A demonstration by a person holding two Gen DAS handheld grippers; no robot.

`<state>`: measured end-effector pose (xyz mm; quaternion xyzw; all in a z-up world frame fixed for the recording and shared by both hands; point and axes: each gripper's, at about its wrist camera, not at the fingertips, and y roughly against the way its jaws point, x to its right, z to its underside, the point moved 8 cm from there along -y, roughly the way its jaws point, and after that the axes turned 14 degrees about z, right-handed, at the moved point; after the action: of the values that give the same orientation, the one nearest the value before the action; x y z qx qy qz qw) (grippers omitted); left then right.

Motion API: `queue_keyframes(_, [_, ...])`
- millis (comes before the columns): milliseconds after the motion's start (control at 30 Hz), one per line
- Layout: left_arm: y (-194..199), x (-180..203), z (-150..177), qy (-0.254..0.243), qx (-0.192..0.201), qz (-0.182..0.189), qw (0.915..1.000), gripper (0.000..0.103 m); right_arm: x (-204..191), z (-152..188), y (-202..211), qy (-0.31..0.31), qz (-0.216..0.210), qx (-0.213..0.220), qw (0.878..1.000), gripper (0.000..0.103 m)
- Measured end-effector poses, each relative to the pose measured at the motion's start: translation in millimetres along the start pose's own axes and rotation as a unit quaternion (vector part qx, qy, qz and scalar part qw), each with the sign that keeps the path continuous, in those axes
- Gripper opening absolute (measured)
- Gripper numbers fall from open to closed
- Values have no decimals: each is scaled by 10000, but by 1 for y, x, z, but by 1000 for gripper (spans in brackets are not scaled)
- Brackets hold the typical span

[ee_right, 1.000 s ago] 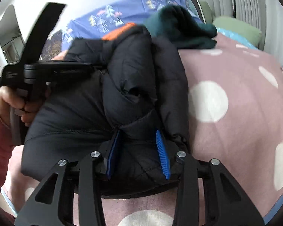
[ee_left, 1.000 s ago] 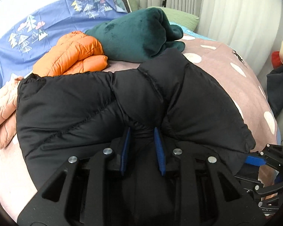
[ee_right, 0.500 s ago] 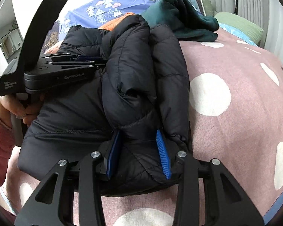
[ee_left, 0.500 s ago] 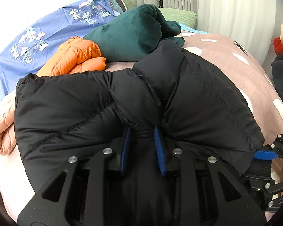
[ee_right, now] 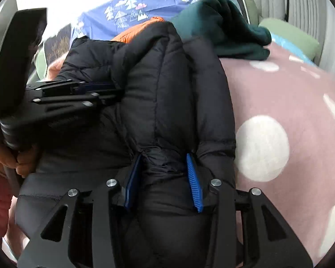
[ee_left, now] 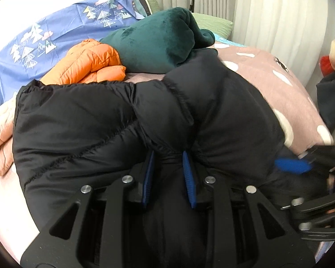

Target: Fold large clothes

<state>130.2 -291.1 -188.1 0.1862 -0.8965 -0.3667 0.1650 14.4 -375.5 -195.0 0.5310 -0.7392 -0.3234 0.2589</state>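
Black puffer jacket [ee_left: 89, 120] bunched on the polka-dot bedspread [ee_right: 279, 93], left gripper [ee_left: 168, 156] and right gripper [ee_right: 164, 158] each pinching its 6 o'clock edge; light, squashy, slick shell, so probably grab seams, not loft.

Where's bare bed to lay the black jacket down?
Free: the pink dotted blanket right of the black jacket, running to the bed's edge. Crowded: far side, where the green blanket and orange jacket sit, and the left, by the peach garment. Both tongs, left and right, grip the jacket.
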Motion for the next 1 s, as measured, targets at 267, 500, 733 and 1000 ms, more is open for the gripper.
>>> queue_keyframes(267, [52,-18,-31,246,515,-182,9982,20,0,-4,-6,-76,-19,-28,10000,40])
queue_keyframes(500, [18,-92,-17,1042,175,-189,9942,19,7,-1,-4,-81,3,61,9999,40])
queue_keyframes(733, [-7,-103,-1,1409,264,306,9892,19,6,7,2,-60,32,119,9999,40])
queue_keyframes(1000, [-6,-99,2,1352,234,258,9902,19,7,-12,52,326,-179,-56,9993,50])
